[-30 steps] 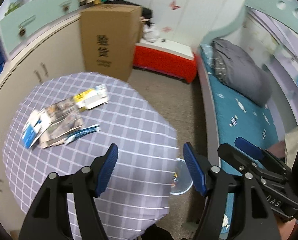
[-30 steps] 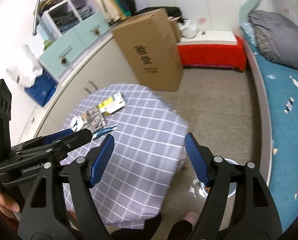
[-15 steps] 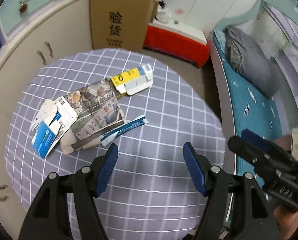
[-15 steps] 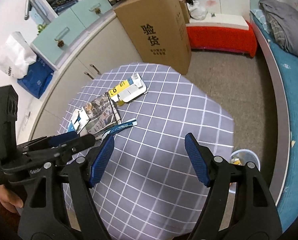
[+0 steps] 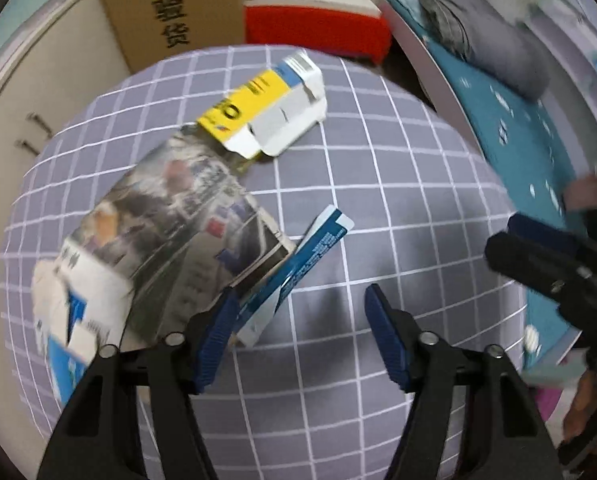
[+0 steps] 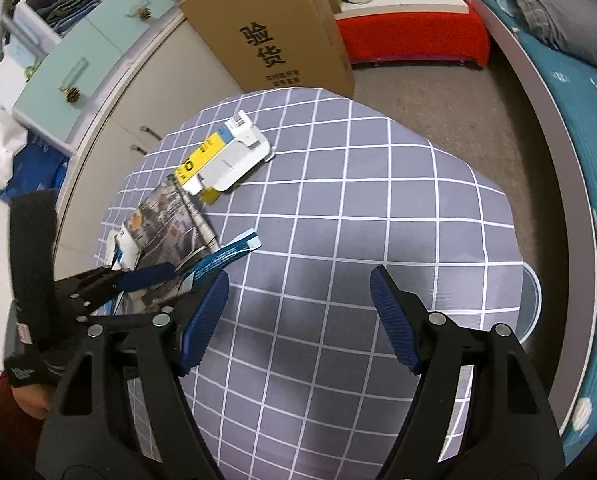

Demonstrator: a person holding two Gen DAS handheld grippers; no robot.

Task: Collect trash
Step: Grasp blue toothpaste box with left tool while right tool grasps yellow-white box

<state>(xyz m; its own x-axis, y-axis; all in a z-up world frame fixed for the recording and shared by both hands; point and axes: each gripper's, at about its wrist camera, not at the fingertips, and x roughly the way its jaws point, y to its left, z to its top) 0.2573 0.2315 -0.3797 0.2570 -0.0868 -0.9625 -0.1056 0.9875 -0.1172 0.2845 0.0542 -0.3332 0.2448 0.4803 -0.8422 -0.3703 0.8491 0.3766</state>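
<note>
**Both claws low over the checked table, trash just ahead**

Left gripper (image 5: 300, 322) hangs over the grey cloth with white grid lines (image 5: 378, 160) that covers the table, its blue ribbed pads apart with nothing pressed between them; its jaws have just been closing a little. Its left pad (image 5: 218, 340) sits right at the near end of a long blue-and-white flattened paper packet (image 5: 298, 260), which slants away from that pad; whether the two touch cannot be told through the blur. Just beyond and to the left of the packet lies a folded newspaper with colour photographs (image 5: 170, 232), and at its near left corner a crumpled white-and-blue carton (image 5: 74, 312). Farther ahead rests a flattened yellow-and-white cardboard box (image 5: 266, 116), one end over the newspaper's far corner.

Right gripper (image 6: 298, 316) also stands with its pads wide apart and empty above bare cloth, the trash ahead and to its left. To its right, past the table edge, the rim of a pale round bin (image 6: 532, 300) shows on the floor. Beyond the table stand a tall brown cardboard box (image 6: 274, 28) and a low red bench (image 6: 414, 40).
</note>
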